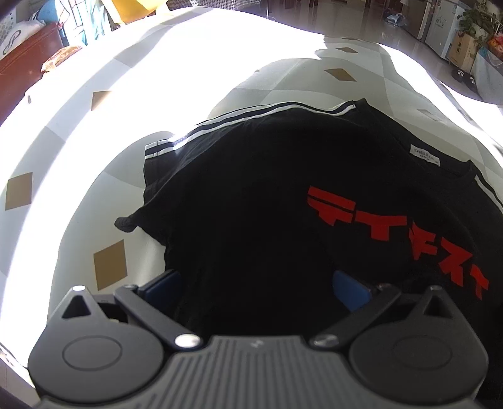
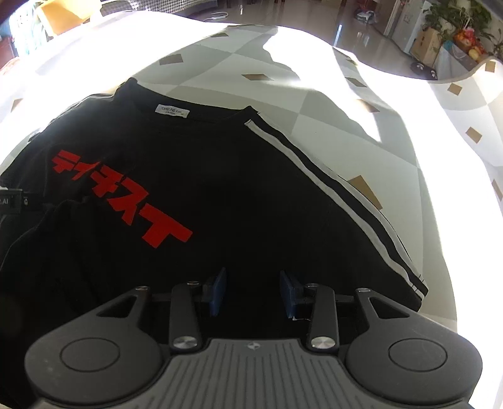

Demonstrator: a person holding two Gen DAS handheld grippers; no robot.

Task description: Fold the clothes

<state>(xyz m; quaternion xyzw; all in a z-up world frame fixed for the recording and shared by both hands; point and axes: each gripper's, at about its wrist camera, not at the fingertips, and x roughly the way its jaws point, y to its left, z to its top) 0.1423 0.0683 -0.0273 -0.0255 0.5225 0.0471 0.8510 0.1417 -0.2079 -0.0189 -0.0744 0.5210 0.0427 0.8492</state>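
A black T-shirt (image 1: 251,188) (image 2: 220,188) with red lettering (image 1: 402,229) (image 2: 125,192) and white sleeve stripes lies front up on the table, its collar label (image 1: 424,155) (image 2: 172,110) at the far side. My left gripper (image 1: 256,286) hangs over the shirt's left half, its blue pads (image 1: 163,283) standing wide apart with dark cloth between them. My right gripper (image 2: 253,292) is above the shirt's right half near the striped sleeve (image 2: 345,201). Its pads (image 2: 218,292) stand a narrow gap apart over black cloth, and I see none pinched. A part of the left gripper shows at the left edge (image 2: 12,201).
The table wears a white and grey cloth with brown diamonds (image 1: 157,78) (image 2: 345,110), partly in glaring sunlight. Beyond its far edge lie a shiny floor, cardboard boxes and plants (image 2: 456,19) at the right and brown furniture (image 1: 25,53) at the left.
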